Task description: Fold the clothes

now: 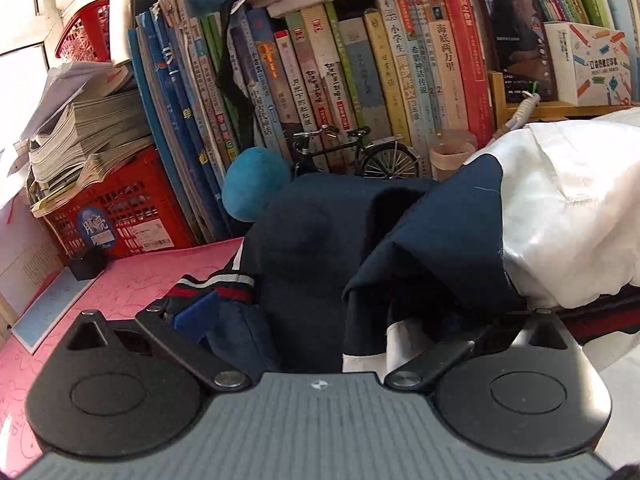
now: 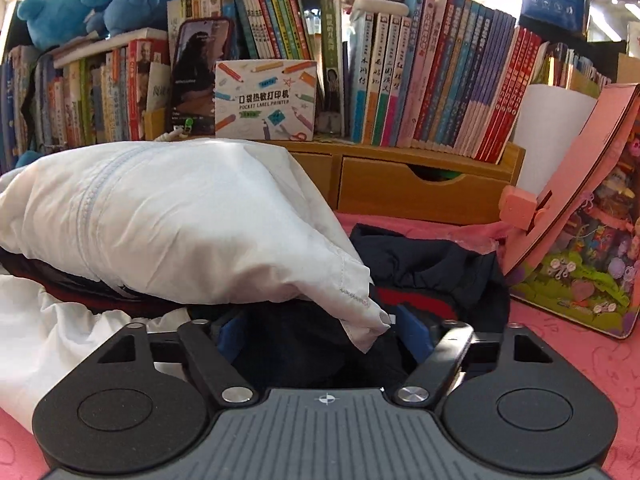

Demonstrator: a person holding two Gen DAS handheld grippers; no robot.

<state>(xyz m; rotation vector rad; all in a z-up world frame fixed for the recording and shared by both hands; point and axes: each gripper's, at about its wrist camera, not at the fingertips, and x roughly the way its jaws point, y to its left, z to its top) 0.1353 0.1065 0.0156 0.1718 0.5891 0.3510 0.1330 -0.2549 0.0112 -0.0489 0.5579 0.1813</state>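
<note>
step: fold jacket | left gripper spread around navy-and-white nylon jacket, unpinched | right gripper spread over jacket hem, regrasp pending | pink bench

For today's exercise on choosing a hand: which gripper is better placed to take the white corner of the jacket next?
Probably right. The white corner droops just in front of the right gripper, whose jaws stand apart. The left gripper faces mostly navy cloth.

Both wrist views close, sharing jacket

Both hand-held grippers parted
</note>
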